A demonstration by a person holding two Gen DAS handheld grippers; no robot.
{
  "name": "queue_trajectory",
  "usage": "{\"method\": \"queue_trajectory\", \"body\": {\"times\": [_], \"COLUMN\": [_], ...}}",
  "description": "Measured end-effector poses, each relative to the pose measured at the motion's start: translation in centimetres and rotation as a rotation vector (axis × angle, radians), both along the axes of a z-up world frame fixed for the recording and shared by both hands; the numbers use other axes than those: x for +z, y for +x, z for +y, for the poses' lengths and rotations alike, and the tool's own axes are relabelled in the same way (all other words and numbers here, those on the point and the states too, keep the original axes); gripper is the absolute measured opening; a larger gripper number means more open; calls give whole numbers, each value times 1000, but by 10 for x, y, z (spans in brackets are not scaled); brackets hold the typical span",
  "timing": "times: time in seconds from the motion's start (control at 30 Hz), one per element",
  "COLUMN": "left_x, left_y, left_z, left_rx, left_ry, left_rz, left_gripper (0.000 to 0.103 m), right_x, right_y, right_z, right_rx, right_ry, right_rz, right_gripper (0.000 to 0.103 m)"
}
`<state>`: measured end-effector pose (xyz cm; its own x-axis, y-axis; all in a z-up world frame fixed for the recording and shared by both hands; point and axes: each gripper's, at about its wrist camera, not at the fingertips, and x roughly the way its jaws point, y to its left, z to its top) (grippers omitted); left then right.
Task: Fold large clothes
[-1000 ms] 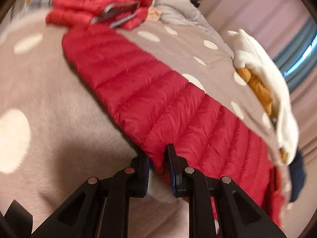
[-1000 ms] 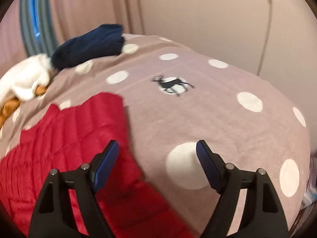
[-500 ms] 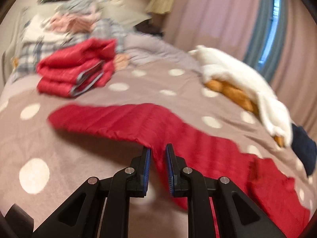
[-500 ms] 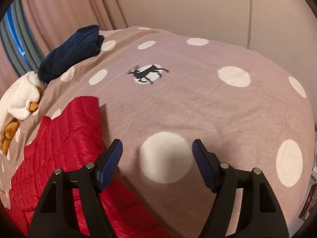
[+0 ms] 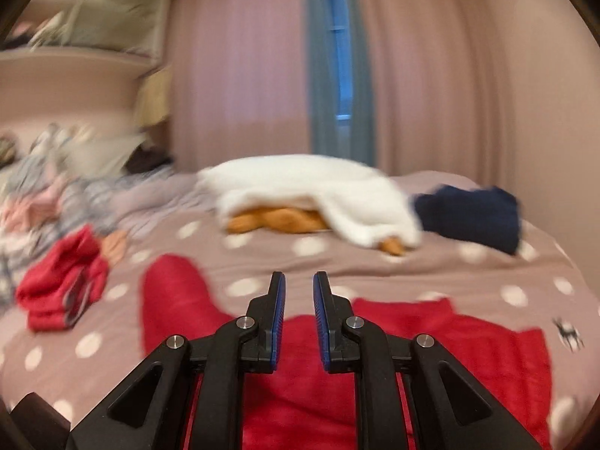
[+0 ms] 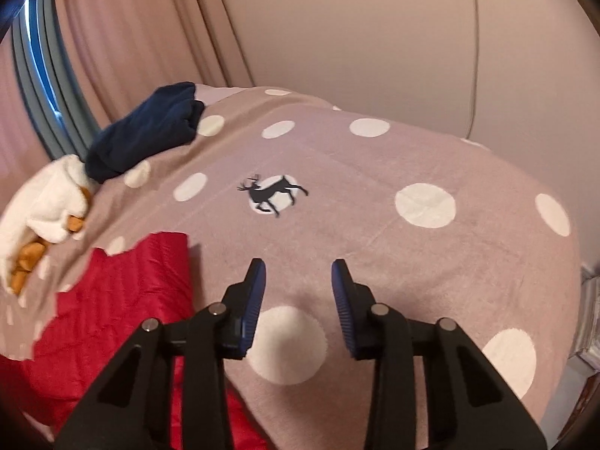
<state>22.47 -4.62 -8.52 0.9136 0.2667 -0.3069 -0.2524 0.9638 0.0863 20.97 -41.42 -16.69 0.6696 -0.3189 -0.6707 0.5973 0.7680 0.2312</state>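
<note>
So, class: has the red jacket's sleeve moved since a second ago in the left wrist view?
Yes. The sleeve reached the folded red pile before; now spotted bedspread shows between them, so it was drawn away from the pile.

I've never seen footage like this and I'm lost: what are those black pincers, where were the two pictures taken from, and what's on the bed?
No robot here: a person holds a two-finger tool in each hand, each with a fisheye camera looking along its fingers. One picture comes from the left tool, the other from the right tool. Both overlook a bed's dotted bedcover. A red padded jacket lies spread on it, the thing to fold. Farther off lie a white fleece, a navy garment and a folded red garment. The left tool is nearly shut; whether it pinches the jacket I cannot tell. The right tool's jaws are closing with nothing between them.
</note>
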Motion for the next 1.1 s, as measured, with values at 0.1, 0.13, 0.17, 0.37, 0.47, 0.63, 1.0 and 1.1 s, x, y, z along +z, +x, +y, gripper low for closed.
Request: {"method": "queue_trajectory", "body": {"times": [0.1, 0.13, 0.17, 0.37, 0.47, 0.63, 1.0, 1.1], "left_x": [-15, -23, -30, -62, -58, -52, -54, -68], "left_y": [1, 4, 8, 17, 17, 7, -18, -28], "left_z": [-53, -65, -74, -86, -67, -52, 58, 111], "left_rx": [-123, -164, -195, -203, -106, 27, 150, 55], "left_ry": [78, 64, 43, -65, -45, 42, -123, -444], "left_rz": [48, 87, 128, 266, 262, 210, 246, 259], "left_gripper": [16, 16, 16, 16, 18, 70, 74, 74], "right_x": [9, 11, 12, 8, 14, 28, 43, 41], "right_y": [-5, -6, -7, -22, -30, -43, -40, -37], "right_z": [-1, -1, -2, -29, -39, -42, -8, -2], "right_rx": [-3, -7, -14, -67, -104, -118, -58, -47], "right_ry": [-26, -42, -51, 28, 2, 16, -78, -88], "right_rz": [-9, -7, -6, -6, -4, -39, -34, -22], "right_gripper": [36, 36, 36, 36, 38, 38, 40, 41]}}
